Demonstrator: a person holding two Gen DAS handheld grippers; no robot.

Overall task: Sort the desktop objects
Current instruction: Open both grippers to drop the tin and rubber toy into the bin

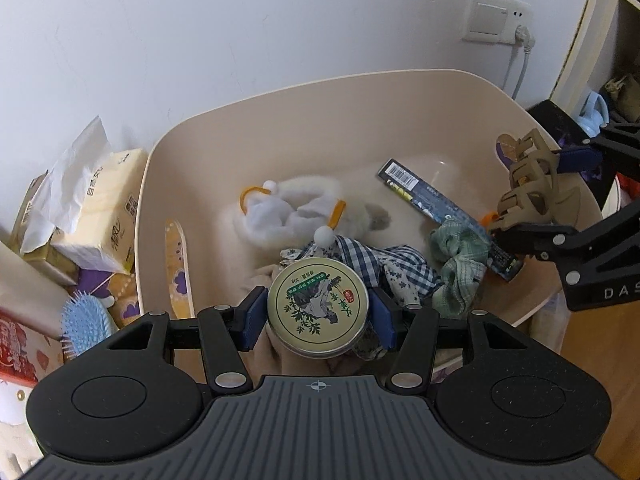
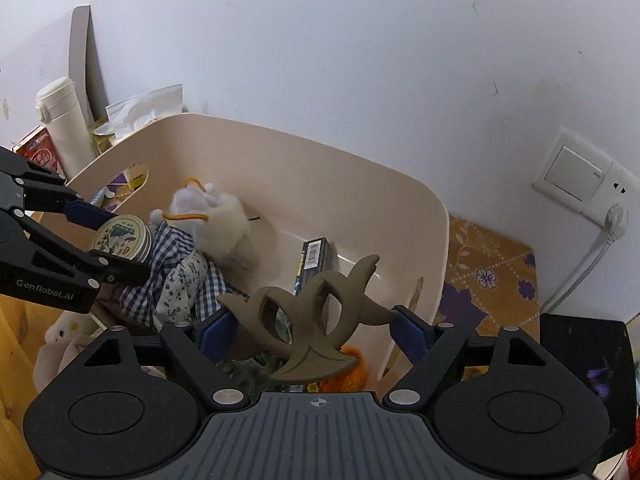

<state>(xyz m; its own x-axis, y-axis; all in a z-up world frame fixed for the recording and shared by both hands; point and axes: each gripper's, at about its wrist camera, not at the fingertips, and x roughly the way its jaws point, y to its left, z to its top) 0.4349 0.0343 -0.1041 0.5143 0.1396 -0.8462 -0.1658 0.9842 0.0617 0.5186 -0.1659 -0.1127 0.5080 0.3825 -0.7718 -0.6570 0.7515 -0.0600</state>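
Observation:
My left gripper (image 1: 318, 318) is shut on a round metal balm tin (image 1: 318, 312) with a green label and holds it above the beige plastic bin (image 1: 280, 128). The tin (image 2: 122, 238) and left gripper (image 2: 108, 240) also show in the right wrist view. My right gripper (image 2: 316, 330) is shut on a brown hair claw clip (image 2: 312, 320) over the bin's (image 2: 360, 184) right side. In the left wrist view the clip (image 1: 532, 184) hangs in the right gripper (image 1: 540, 196) at the bin's right rim.
In the bin lie a white fluffy plush (image 1: 304, 208), checked and floral cloths (image 1: 384, 268), a green scrunchie (image 1: 460, 264) and a dark long box (image 1: 440, 208). Tissue packs (image 1: 100, 216) and a blue hairbrush (image 1: 86, 326) sit left of it. A white flask (image 2: 64, 128) stands behind.

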